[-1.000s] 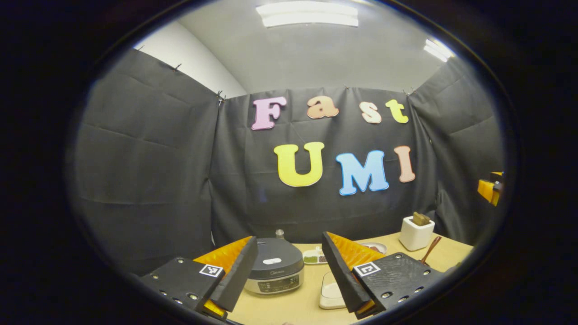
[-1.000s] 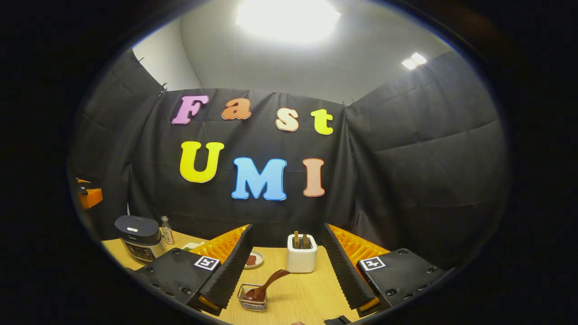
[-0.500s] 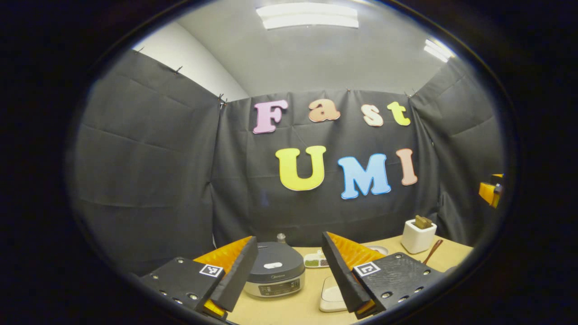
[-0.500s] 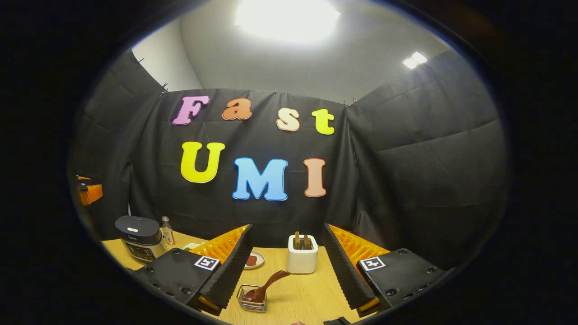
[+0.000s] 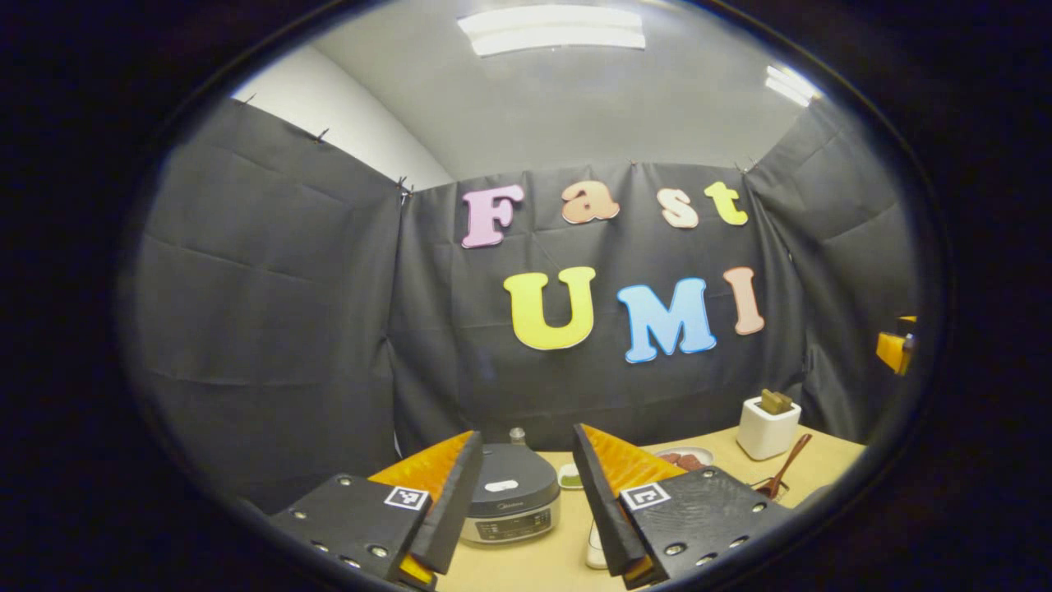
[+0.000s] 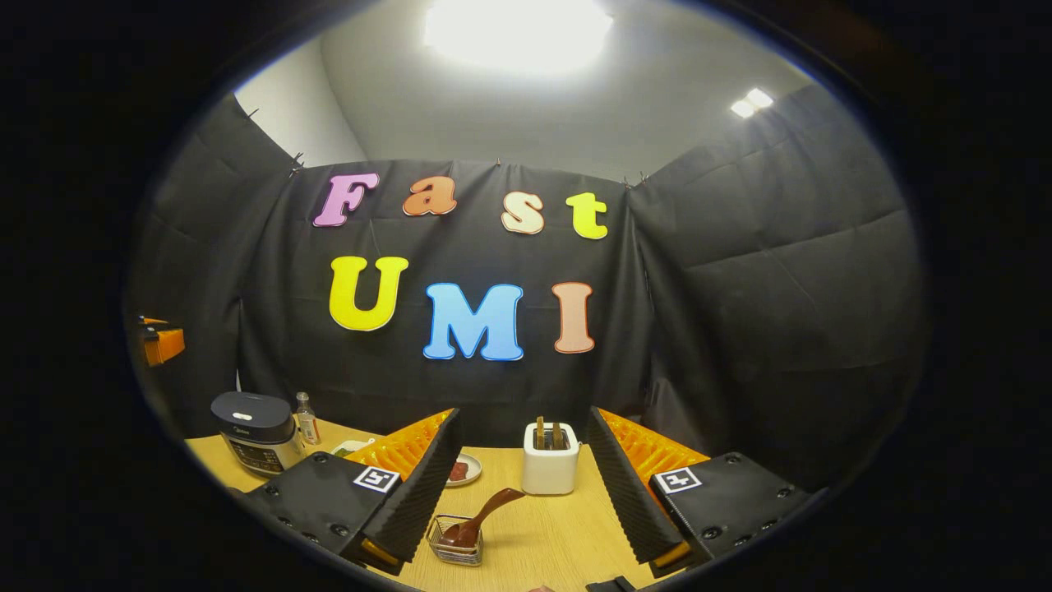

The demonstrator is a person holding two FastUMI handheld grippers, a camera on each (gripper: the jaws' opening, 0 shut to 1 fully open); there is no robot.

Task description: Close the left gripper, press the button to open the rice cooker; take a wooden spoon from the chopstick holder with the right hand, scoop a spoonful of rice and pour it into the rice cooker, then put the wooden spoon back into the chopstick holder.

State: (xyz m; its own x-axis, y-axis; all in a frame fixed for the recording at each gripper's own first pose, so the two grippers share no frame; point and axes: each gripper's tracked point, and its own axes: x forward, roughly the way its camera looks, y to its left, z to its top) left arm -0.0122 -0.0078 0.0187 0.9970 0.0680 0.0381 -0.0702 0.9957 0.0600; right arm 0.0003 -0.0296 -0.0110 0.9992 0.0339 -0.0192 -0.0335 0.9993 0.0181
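- Our left hand-held gripper [image 5: 519, 493] has its fingers apart, and the rice cooker [image 5: 509, 503] sits shut on the desk [image 5: 534, 563] between them. If we press like this, we may miss the button [image 5: 500, 486].
- Our right hand-held gripper [image 6: 519, 485] is apart too. The wooden spoon [image 6: 477, 518] leans in a wire basket [image 6: 454, 543] and could tip it.

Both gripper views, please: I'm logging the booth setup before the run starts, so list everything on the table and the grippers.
Rice cooker: one, dark lid shut, grey body, table's left.
Bottle: one, small, clear, beside the cooker.
Chopstick holder: one, wire basket, near table edge.
Wooden spoon: one, brown, leaning out of the basket.
White holder: one, sticks standing inside, at the back.
Small plate: one, white, red bits on it.
Table: one, light wood.
Left gripper: open, empty.
Right gripper: open, empty.
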